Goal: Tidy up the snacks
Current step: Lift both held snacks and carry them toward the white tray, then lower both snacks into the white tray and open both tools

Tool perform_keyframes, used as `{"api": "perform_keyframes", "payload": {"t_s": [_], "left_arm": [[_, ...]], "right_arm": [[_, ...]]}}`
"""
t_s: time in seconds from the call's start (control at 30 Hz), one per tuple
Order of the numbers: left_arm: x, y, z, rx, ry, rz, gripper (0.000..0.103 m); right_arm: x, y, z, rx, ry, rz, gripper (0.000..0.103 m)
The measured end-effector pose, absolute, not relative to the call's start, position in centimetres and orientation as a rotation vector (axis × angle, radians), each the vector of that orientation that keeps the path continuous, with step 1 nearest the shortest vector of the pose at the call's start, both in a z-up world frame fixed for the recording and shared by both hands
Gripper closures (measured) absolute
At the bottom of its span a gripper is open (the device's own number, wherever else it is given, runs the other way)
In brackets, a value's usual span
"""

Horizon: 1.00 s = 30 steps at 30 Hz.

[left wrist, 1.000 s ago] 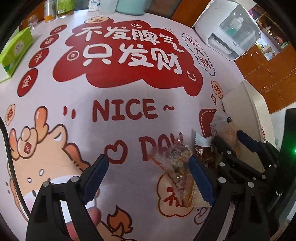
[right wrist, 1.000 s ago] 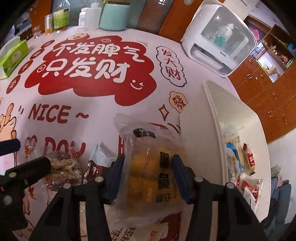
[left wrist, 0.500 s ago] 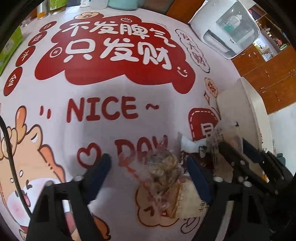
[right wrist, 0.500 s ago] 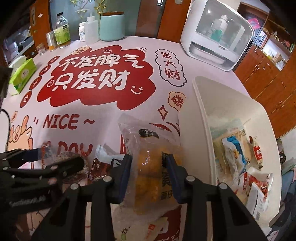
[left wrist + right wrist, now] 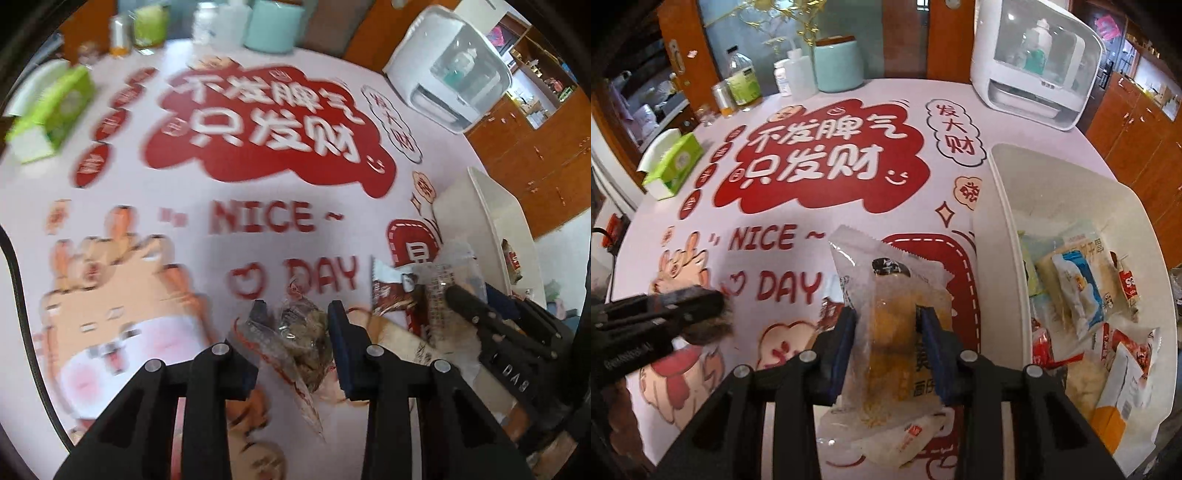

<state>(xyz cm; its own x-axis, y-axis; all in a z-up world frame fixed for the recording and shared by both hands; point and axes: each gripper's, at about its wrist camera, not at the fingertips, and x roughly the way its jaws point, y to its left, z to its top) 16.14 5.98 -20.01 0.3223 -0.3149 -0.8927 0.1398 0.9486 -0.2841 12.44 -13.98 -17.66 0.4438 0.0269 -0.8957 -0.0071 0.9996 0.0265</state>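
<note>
Both tongs loaded; step in hand, as I judge it, is carrying two packets to the bin.

Left tongs (image 5: 295, 317): jaws have just been closing and now pinch a crinkled clear-wrapped brownish snack (image 5: 301, 334) across its middle. The wrapper tail hangs below the pads, over the printed pink-and-red bench cover (image 5: 258, 218). This view is motion-blurred, so I cannot tell whether the packet is fully clear of the bench.

Right tongs (image 5: 886, 328): jaws have just been closing and are clamped on a clear plastic packet of yellow-orange pastry (image 5: 894, 325). The pads sit at mid-height on either side and the sealed top edge stands up beyond the tips. The packet looks lifted off the remaining wrappers lying under it.

White rectangular plastic bin (image 5: 1004, 206): just to the right of the right tongs, already holding several packets. It is well apart from the left tongs, with the right tongs in between.

To do this well:
- Keep both grips firm, since the film is slippery and the left hold is on loose wrapper.
- Raise each packet above the bin wall before crossing it.
- Send the right packet in first so the tongs do not cross.
- Release low over the contents.
</note>
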Motion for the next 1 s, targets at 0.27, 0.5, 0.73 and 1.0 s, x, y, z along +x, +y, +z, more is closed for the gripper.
{"api": "perform_keyframes", "payload": {"t_s": [0.27, 0.5, 0.73, 1.0], "left_arm": [[12.2, 8.5, -14.1, -0.106, 1.112, -0.202, 0.071], [11.4, 6.9, -7.6, -0.061, 0.989, -0.177, 0.071], [12.2, 0.3, -4.8, 0.013, 0.940, -0.242, 0.071], [15.0, -10.3, -4.6, 0.111, 0.905, -0.377, 0.071]], "right_arm": [[8.8, -10.3, -13.9, -0.040, 1.019, 0.171, 0.066], [5.8, -9.1, -10.4, -0.043, 0.929, 0.280, 0.066], [4.3, -12.6, -8.1, -0.116, 0.837, 0.136, 0.066], [4.6, -18.9, -9.6, -0.146, 0.851, -0.130, 0.067]]}}
